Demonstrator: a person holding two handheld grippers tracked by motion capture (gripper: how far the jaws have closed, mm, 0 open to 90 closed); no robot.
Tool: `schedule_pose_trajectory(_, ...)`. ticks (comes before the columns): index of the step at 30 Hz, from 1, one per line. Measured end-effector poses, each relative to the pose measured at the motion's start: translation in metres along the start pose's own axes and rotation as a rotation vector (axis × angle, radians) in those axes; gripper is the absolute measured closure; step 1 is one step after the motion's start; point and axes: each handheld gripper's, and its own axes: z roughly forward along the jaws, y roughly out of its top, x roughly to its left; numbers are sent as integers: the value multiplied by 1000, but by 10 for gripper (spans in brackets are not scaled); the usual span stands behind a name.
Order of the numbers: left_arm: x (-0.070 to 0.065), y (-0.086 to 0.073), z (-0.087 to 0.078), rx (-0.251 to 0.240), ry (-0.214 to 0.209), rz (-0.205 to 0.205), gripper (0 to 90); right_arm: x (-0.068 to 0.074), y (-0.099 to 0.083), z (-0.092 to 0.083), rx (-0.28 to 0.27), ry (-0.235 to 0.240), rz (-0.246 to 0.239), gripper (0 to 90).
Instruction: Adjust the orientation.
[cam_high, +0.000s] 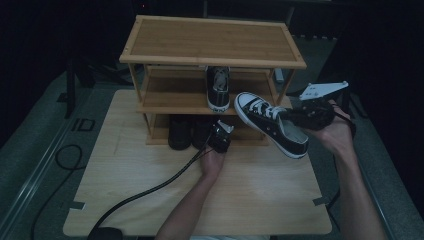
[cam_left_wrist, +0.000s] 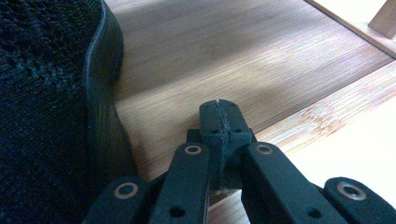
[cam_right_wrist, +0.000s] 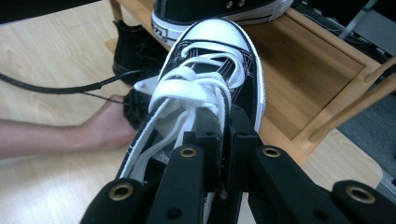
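A black canvas sneaker (cam_high: 270, 125) with white laces and toe cap hangs tilted in the air in front of the rack's right side. My right gripper (cam_high: 295, 119) is shut on its collar near the heel; in the right gripper view the jaws (cam_right_wrist: 223, 135) pinch the sneaker (cam_right_wrist: 210, 60) beside the laces. Its twin sneaker (cam_high: 218, 87) stands on the middle shelf, heel toward me. My left gripper (cam_high: 217, 132) sits low at the bottom shelf, shut with nothing between its jaws (cam_left_wrist: 219, 116), next to a black shoe (cam_left_wrist: 46, 93).
The three-level wooden shoe rack (cam_high: 210, 40) stands at the table's far side with its top shelf bare. Dark shoes (cam_high: 180, 131) occupy the bottom shelf's left part. A black cable (cam_high: 145, 192) trails from the left gripper across the wooden table (cam_high: 260, 195).
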Motion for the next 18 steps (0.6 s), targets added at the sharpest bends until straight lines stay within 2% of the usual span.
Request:
schedule_pose_trajectory(10,0,0,0,-4,2,-4,900,-7,14,24,-13,-61,60,862)
schedule_pose_trajectory(18,0,0,0,-3,1,-4,900,-8,18,41,-22,-117,100,862)
